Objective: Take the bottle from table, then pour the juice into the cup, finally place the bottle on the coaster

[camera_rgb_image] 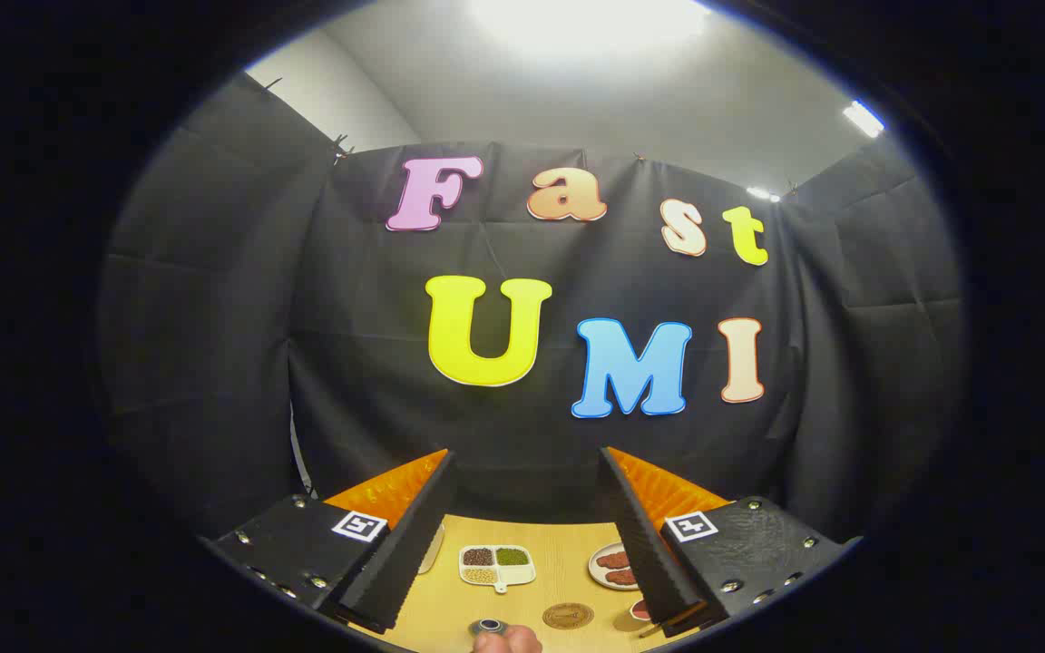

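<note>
Gripper [527,535] raised above the wooden table [568,553], fingers spread wide, nothing between them. Seen through the gap — a round coaster [568,616] on the tabletop, the bottle's cap [488,627] just beside it at the near edge, a hand [508,641] touching it. Beyond: a divided dish of beans [496,564] and a plate of reddish pieces [611,566] partly behind the right finger.
</note>
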`<move>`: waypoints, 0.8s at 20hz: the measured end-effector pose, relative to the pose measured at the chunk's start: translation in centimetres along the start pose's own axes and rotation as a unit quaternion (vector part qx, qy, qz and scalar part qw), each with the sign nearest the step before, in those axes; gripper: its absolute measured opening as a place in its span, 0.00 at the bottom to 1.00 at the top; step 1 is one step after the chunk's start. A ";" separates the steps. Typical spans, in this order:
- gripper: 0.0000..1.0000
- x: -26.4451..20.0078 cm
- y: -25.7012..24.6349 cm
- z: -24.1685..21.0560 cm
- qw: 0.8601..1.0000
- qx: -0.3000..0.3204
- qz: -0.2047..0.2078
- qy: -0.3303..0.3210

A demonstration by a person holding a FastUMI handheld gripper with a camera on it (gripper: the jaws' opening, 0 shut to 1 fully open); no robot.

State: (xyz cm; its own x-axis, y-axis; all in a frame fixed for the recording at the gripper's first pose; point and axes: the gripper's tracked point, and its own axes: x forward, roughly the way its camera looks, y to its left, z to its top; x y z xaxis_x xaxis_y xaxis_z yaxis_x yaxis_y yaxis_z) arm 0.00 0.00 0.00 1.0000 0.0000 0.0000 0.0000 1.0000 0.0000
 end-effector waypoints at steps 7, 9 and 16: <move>0.96 -0.2 -1.1 -0.4 1.000 0.005 -0.017 0.002; 0.96 -0.3 -1.5 -0.5 1.000 0.004 -0.025 -0.001; 0.96 -0.3 -3.1 -2.3 0.998 0.017 -0.057 0.006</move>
State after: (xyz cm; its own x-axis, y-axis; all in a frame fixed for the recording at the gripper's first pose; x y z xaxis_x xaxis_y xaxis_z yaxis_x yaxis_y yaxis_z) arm -0.27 -3.08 -2.34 0.9935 -0.1132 -0.0134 0.1136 0.9930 0.0325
